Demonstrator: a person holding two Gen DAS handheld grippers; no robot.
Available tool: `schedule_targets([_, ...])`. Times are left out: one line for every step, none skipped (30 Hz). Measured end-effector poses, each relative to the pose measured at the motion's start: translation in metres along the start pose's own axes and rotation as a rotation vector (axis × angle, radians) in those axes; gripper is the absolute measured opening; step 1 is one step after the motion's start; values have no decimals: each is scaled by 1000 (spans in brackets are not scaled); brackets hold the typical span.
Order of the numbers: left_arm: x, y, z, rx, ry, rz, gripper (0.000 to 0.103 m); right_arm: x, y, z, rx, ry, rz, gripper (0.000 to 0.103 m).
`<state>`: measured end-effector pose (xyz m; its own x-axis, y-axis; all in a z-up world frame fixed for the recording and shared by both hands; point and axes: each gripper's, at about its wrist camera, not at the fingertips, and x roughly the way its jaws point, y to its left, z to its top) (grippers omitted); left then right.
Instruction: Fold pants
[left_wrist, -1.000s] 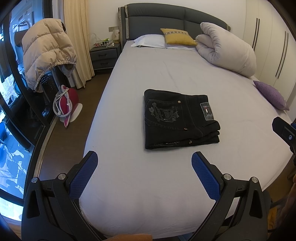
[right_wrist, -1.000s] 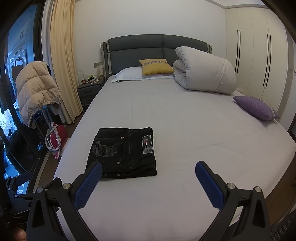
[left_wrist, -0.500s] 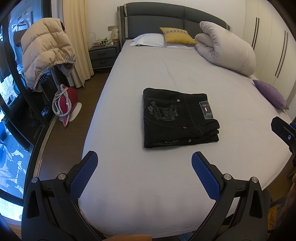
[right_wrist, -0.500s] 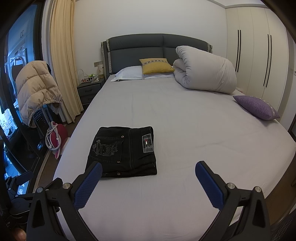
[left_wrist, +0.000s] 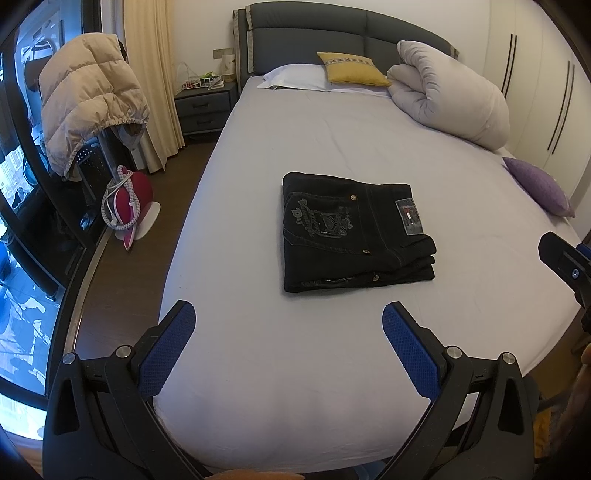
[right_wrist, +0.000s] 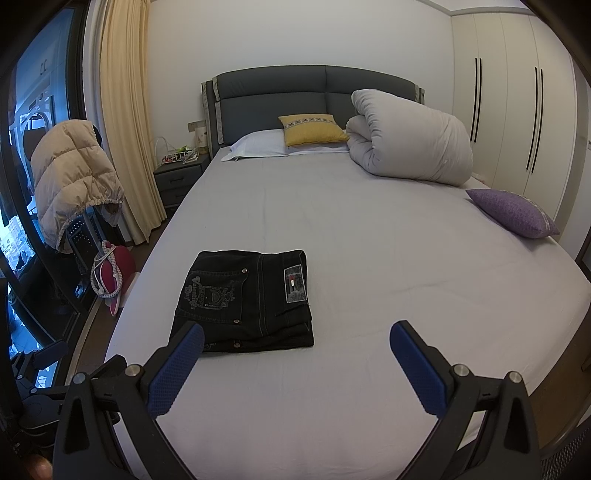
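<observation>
Black pants (left_wrist: 351, 232) lie folded into a compact rectangle on the bed's pale sheet (left_wrist: 295, 350), back pocket and label patch facing up. They also show in the right wrist view (right_wrist: 245, 301). My left gripper (left_wrist: 288, 317) is open and empty, held back from the near edge of the pants. My right gripper (right_wrist: 295, 339) is open and empty, near the bed's foot, with its left finger just in front of the pants' near left corner. Part of the right gripper (left_wrist: 565, 262) shows at the right edge of the left wrist view.
A rolled white duvet (right_wrist: 410, 147), a yellow cushion (right_wrist: 312, 129) and a white pillow (right_wrist: 258, 146) lie at the headboard. A purple cushion (right_wrist: 511, 212) lies at the bed's right edge. Left of the bed stand a nightstand (left_wrist: 203, 107), a chair with a beige puffer jacket (left_wrist: 85, 107) and a red object (left_wrist: 129, 199) on the floor.
Both grippers stay open and back from the pants. The views shift only slightly; the folded pants have not moved.
</observation>
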<state>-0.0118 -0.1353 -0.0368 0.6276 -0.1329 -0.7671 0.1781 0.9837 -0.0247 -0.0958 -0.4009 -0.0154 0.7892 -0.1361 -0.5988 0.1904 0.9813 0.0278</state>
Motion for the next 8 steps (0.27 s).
schedule_targets([0, 0, 0, 0, 2, -2, 103, 0, 0, 1, 0, 0, 1, 103])
schedule_targets([1, 1, 0, 0, 2, -3, 103, 0, 0, 1, 1, 0, 1, 103])
schedule_targets([1, 1, 0, 0, 2, -2, 103, 0, 0, 0, 1, 1, 1, 103])
schedule_targets([1, 1, 0, 1, 1, -2, 103, 0, 0, 2, 0, 1, 0, 103])
schedule_targets([1, 1, 1, 1, 1, -4, 103, 1, 0, 0, 0, 2, 1, 103])
schedule_targets([1, 1, 1, 0, 1, -5, 103, 1, 0, -2, 0, 3, 1, 103])
schedule_targets([1, 2, 1, -1, 1, -4, 103, 1, 0, -4, 0, 4, 2, 103])
schedule_targets([1, 2, 1, -2, 1, -1, 103, 1, 0, -4, 0, 4, 2, 103])
